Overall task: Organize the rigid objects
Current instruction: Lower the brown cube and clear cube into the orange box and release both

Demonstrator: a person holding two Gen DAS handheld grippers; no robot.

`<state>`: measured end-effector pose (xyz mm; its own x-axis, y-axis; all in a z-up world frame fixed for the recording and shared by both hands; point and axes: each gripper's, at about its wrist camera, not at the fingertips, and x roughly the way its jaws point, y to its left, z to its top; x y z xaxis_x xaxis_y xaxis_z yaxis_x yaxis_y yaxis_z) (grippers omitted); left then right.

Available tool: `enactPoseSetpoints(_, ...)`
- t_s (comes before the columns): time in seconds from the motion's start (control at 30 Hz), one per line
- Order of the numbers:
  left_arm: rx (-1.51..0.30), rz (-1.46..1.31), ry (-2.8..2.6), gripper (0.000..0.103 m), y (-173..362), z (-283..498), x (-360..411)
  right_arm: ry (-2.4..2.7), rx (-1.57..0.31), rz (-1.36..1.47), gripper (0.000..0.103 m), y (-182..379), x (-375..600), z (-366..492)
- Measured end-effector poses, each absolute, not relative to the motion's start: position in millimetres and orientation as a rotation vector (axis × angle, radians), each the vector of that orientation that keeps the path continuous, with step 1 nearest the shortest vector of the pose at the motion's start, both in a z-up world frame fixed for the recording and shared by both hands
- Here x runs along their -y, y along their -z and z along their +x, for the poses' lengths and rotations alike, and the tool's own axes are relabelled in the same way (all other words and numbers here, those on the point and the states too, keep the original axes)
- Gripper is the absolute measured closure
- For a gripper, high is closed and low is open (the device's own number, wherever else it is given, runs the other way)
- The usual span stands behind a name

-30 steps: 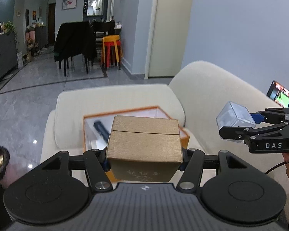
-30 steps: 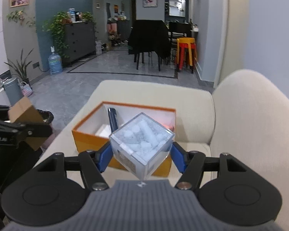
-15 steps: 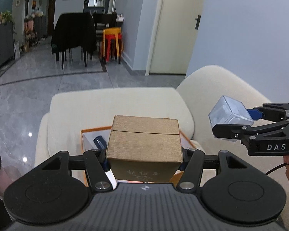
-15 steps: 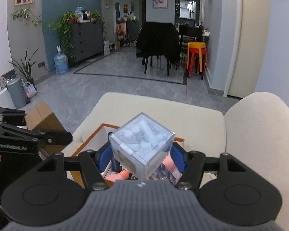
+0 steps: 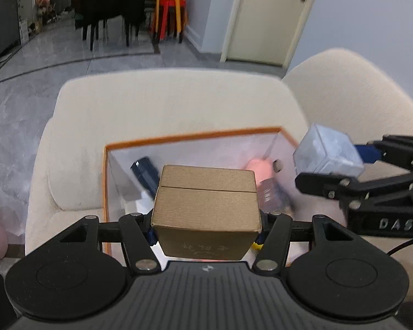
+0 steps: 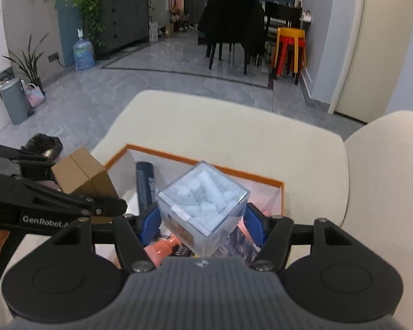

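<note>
My left gripper (image 5: 205,220) is shut on a gold cardboard box (image 5: 206,200) and holds it above the orange-rimmed storage box (image 5: 192,137) on the cream sofa. My right gripper (image 6: 202,220) is shut on a clear plastic cube (image 6: 202,206) filled with white pieces, over the same storage box (image 6: 261,178). In the left wrist view the cube (image 5: 327,154) hangs at the box's right rim. In the right wrist view the gold box (image 6: 82,173) is at the left rim. Inside lie a dark blue tube (image 6: 145,184), a pink item (image 5: 258,170) and other pieces.
The storage box sits on the sofa seat (image 6: 234,137) against its armrest; the sofa back (image 6: 385,178) rises at the right. Beyond are grey floor, a dark dining set (image 6: 231,27) and stacked orange and red stools (image 6: 289,46).
Both grippers have moved forward and tilted down over the storage box, so its inside now shows. Both still hold their objects.
</note>
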<state>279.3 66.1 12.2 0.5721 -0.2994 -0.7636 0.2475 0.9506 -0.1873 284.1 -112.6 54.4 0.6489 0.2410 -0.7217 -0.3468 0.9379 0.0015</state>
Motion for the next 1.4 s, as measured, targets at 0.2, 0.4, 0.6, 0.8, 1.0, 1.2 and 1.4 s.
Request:
enactPoseSetpoints(0.2,-0.972,-0.060,0.297,0.035,12.0,297.9,-63.0,-0.334,-0.864,-0.106,0.039,-25.5,110.1,325.6)
enactPoseSetpoints(0.4,-1.018,-0.054,0.280,0.035,27.9,312.8,-58.9,-0.325,-0.925,-0.119,0.039,1.5,101.0,352.7)
enactPoseSetpoints(0.6,-1.062,-0.037,0.261,0.035,40.8,325.0,-55.1,-0.311,-0.971,-0.130,0.039,19.4,99.8,374.1)
enactPoseSetpoints(0.8,-1.102,-0.017,0.255,0.035,50.0,333.5,-48.8,-0.312,-1.006,-0.126,0.039,30.8,98.5,384.6)
enactPoseSetpoints(1.0,-1.131,-0.005,0.241,0.036,57.3,347.7,-47.9,-0.315,-1.062,-0.117,0.039,41.0,96.6,395.7)
enactPoseSetpoints(1.2,-1.169,0.002,0.233,0.036,66.0,356.0,-45.1,-0.309,-1.095,-0.130,0.038,48.8,91.7,406.8)
enactPoseSetpoints(1.4,-1.199,-0.015,0.232,0.036,66.9,359.6,-47.9,-0.302,-1.130,-0.136,0.038,56.9,89.4,414.2)
